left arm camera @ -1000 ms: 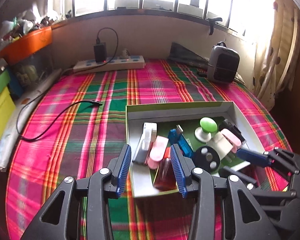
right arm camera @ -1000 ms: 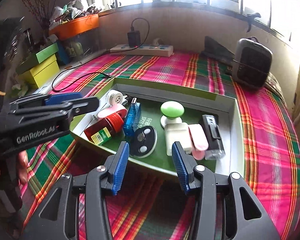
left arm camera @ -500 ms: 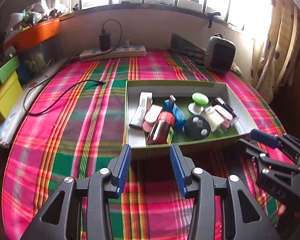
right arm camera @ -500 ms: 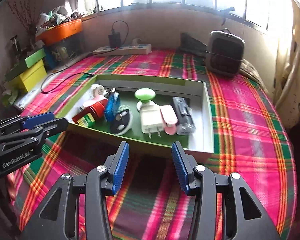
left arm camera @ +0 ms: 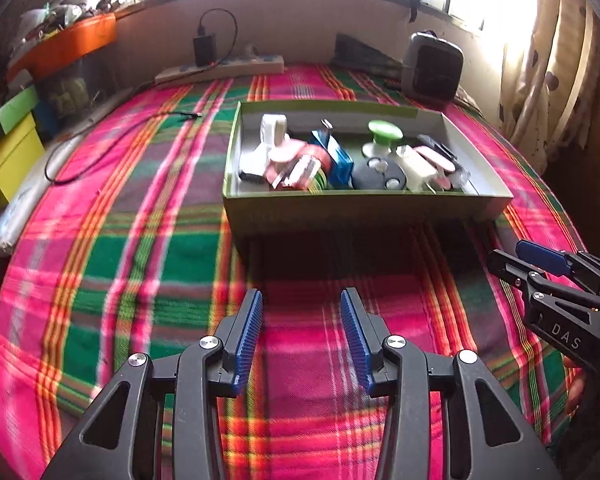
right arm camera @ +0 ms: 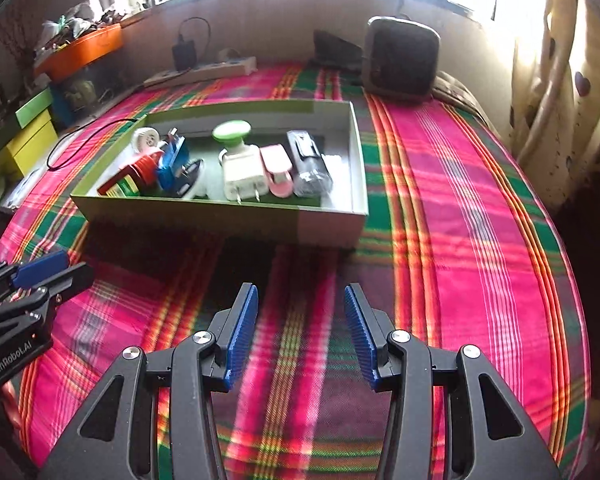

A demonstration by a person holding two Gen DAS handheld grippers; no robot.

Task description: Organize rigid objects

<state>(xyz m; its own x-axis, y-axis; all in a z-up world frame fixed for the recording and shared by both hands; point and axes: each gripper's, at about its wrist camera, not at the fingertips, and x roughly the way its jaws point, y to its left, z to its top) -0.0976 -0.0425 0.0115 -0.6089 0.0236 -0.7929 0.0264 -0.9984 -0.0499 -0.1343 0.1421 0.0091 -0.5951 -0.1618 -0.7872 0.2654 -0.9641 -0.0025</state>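
The left gripper (left arm camera: 301, 336) hovers over the plaid cloth (left arm camera: 148, 208) with its jaws apart and nothing between them. Ahead sits the green box (left arm camera: 356, 210), filled with small items: a red bottle (right arm camera: 134, 174), blue USB stick (left arm camera: 334, 152), white plug adapter (right arm camera: 242, 174). The right gripper (right arm camera: 301, 330) is likewise spread and empty.

On the side of my right gripper (left arm camera: 556, 280), at the right edge of the left wrist view, white letters read "DAS". On the side of my left gripper (right arm camera: 32, 276), at the left edge of the right wrist view, white lettering reads "GenRobot.AI". No other text is legible.
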